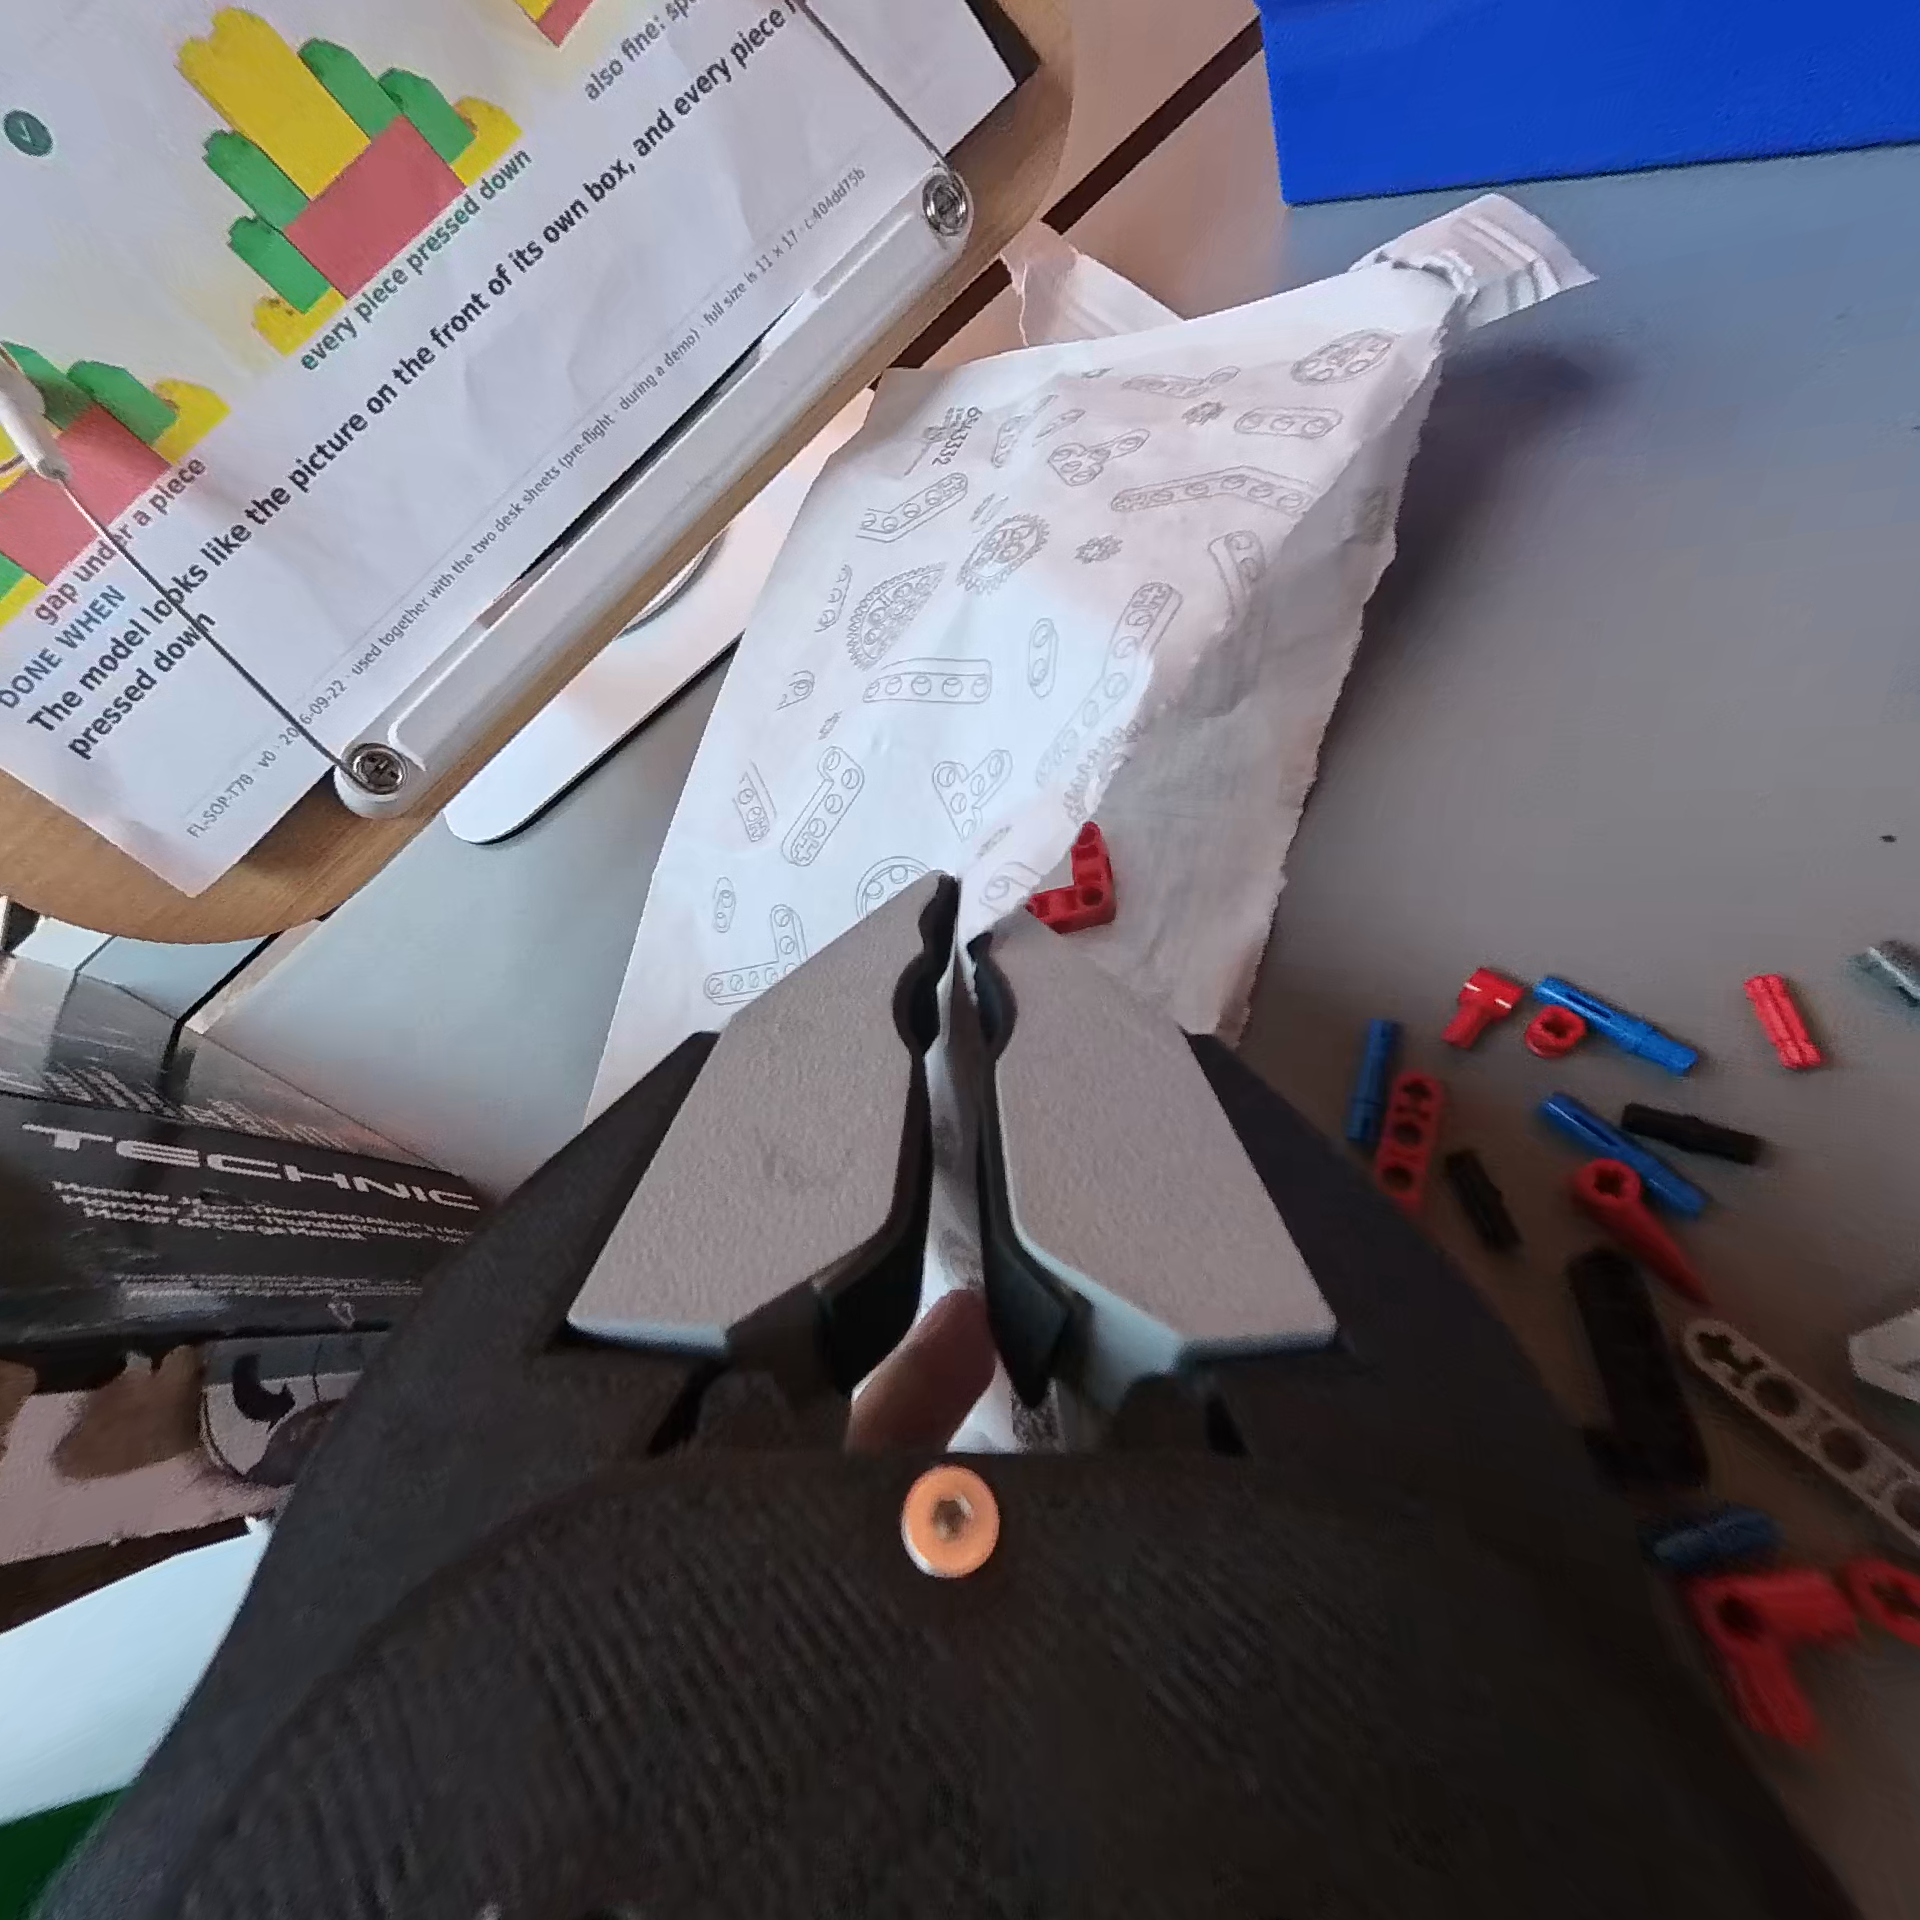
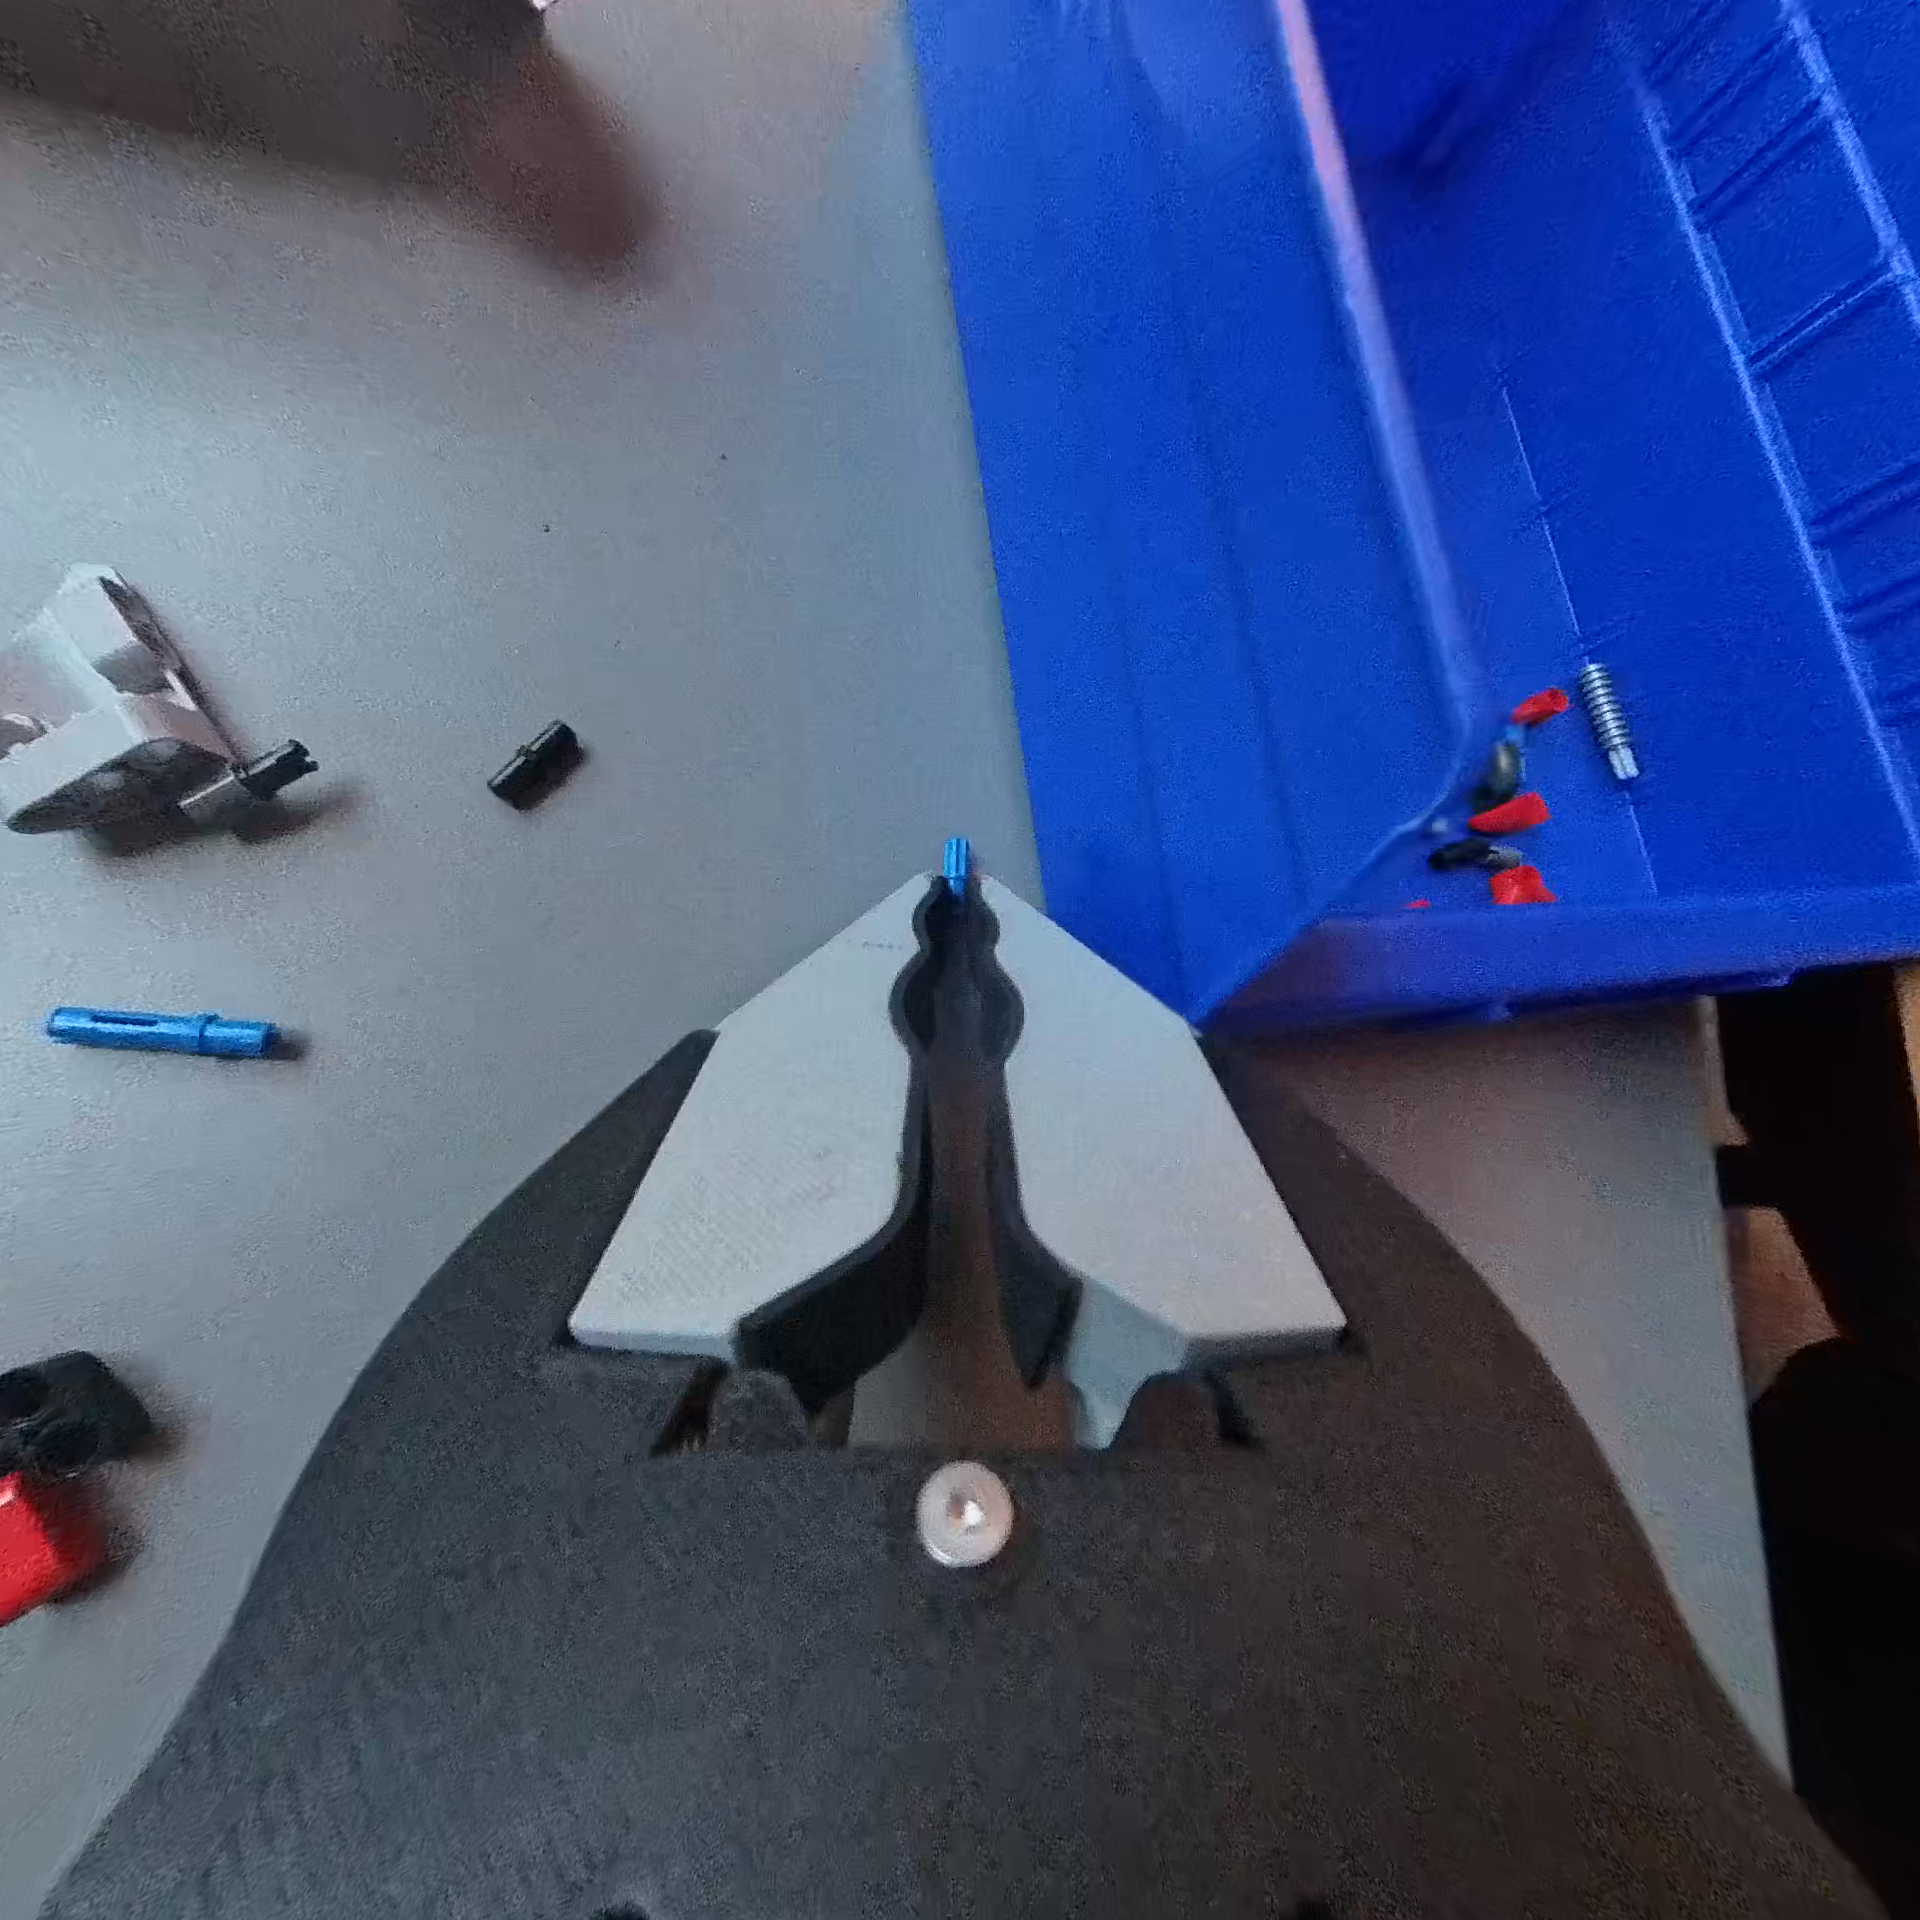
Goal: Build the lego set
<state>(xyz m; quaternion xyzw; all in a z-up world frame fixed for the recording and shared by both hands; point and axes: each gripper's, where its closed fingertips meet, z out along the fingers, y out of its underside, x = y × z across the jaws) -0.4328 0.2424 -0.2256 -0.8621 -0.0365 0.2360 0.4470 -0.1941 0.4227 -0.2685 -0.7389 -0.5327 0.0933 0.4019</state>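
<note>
The build looks barely begun. The left tongs (image 1: 954, 914) are pressed together on the edge of a torn white paper bag (image 1: 1049, 582), pinching it so that it hangs lifted over the bench (image 1: 1621, 582); a red angle piece (image 1: 1075, 883) shows at the bag's torn mouth, so the bag seems not quite emptied. Beside it the bench carries a loose scatter of red, blue and black pins (image 1: 1558, 1101), a black beam (image 1: 1636, 1361) and a grey holed beam (image 1: 1808, 1423), none of them visibly joined to another. The right tongs (image 2: 957, 883) are closed on a small blue pin (image 2: 957, 858), whose tip sticks out past them, held above the bench just beside the wall of a blue bin (image 2: 1195, 520). A few red and dark bits and a metal spring (image 2: 1608, 719) lie in a corner of the bin. Also on the bench in the right wrist view are a longer blue axle pin (image 2: 161, 1031), a short black pin (image 2: 535, 765) and, further left, a small grey and black piece (image 2: 125, 727) that may be a first sub-assembly, though it is too blurred to tell. A black booklet (image 1: 218, 1236) lies at the left, under a stand holding a printed sheet (image 1: 436, 343). By my judgement, nearly all the joining is still to do.
</note>
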